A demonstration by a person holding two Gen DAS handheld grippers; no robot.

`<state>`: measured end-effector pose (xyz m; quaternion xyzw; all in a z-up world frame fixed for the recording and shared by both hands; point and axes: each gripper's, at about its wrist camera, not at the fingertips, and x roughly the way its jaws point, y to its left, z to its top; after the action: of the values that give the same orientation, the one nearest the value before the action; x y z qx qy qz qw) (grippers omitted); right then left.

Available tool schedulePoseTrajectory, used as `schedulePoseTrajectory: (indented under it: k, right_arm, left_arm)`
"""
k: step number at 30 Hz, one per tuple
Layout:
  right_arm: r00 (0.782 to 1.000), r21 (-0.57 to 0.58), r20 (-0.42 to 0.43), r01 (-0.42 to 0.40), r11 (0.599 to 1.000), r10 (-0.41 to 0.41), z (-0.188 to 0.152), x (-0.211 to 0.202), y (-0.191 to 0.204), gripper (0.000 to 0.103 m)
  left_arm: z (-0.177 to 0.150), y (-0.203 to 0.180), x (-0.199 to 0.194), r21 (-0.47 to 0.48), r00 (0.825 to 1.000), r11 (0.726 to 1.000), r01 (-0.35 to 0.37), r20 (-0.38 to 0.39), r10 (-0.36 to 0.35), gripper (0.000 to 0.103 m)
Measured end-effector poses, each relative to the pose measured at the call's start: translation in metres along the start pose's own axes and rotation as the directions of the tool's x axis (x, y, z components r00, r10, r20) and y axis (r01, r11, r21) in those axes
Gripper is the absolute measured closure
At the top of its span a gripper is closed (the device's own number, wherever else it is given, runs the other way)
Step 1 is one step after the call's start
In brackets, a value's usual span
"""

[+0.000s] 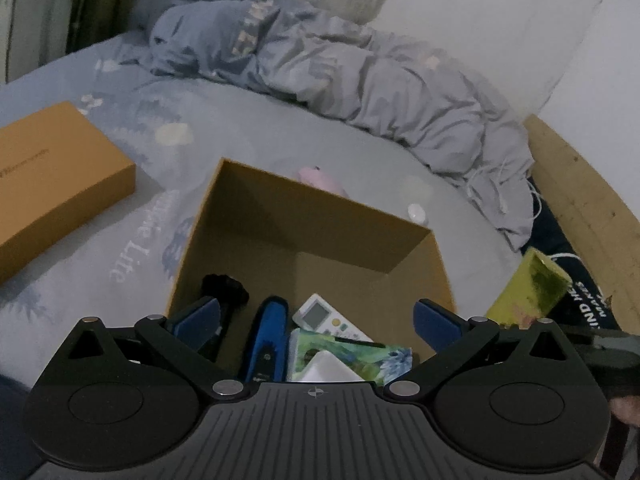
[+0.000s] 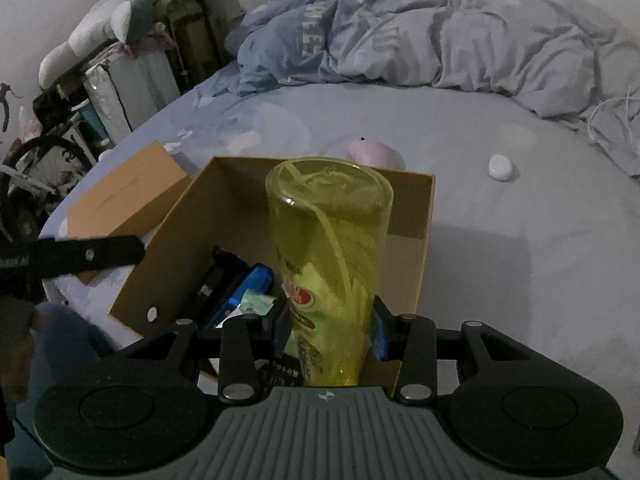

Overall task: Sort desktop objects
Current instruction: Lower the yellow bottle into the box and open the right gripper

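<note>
On the dim bed (image 2: 500,264), right gripper (image 2: 331,330) clamps yellow tube (image 2: 328,264); left gripper (image 1: 316,322) seemingly wide.

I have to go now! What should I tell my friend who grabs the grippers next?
Right gripper: shut on the yellow tube, held over the open cardboard box.
Left gripper: open, empty, above the box.
Done: remote, blue tool, black item and tissue pack are in the box.
Left: drop the tube in; the pink thing and the small white thing lie on the bed.
</note>
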<state>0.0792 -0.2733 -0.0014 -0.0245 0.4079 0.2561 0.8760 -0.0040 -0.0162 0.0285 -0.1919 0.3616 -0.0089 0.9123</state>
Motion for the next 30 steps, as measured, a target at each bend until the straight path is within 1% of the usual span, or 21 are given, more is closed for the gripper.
schedulePoseTrajectory:
  k: [7, 10, 15, 21, 27, 29, 30]
  right_arm:
    - [0.999, -0.01, -0.031, 0.021, 1.0, -0.022, 0.002, 0.023, 0.002, 0.063]
    - [0.998, 0.006, -0.048, 0.026, 1.0, -0.026, 0.001, 0.034, 0.0, 0.064]
    - [0.995, 0.023, -0.092, 0.053, 0.998, -0.05, -0.009, 0.052, -0.004, 0.066]
    - [0.993, 0.034, -0.104, 0.067, 0.997, -0.063, -0.016, 0.052, -0.004, 0.066]
    - [0.988, 0.036, -0.105, 0.121, 0.992, -0.117, -0.019, 0.046, -0.004, 0.065]
    - [0.988, 0.043, -0.093, 0.129, 0.991, -0.125, -0.022, 0.04, -0.005, 0.057]
    - [0.988, 0.042, -0.088, 0.134, 0.99, -0.13, -0.022, 0.039, -0.005, 0.055]
  left_arm:
    - [-0.001, 0.002, 0.006, -0.007, 1.0, 1.0, -0.004, -0.017, 0.004, 0.0]
    - [0.0, 0.004, 0.007, -0.01, 1.0, 1.0, -0.009, -0.018, 0.008, 0.0]
    - [0.002, 0.008, 0.009, -0.026, 1.0, 1.0, -0.014, -0.02, 0.013, 0.0]
    - [0.002, 0.01, 0.012, -0.033, 0.999, 0.999, -0.015, -0.03, 0.014, 0.0]
    - [0.004, 0.012, 0.014, -0.042, 0.999, 0.999, -0.019, -0.038, 0.018, 0.0]
    - [0.004, 0.012, 0.014, -0.044, 0.999, 0.999, -0.019, -0.039, 0.017, 0.0]
    - [0.004, 0.012, 0.014, -0.044, 0.999, 0.999, -0.019, -0.04, 0.017, 0.0]
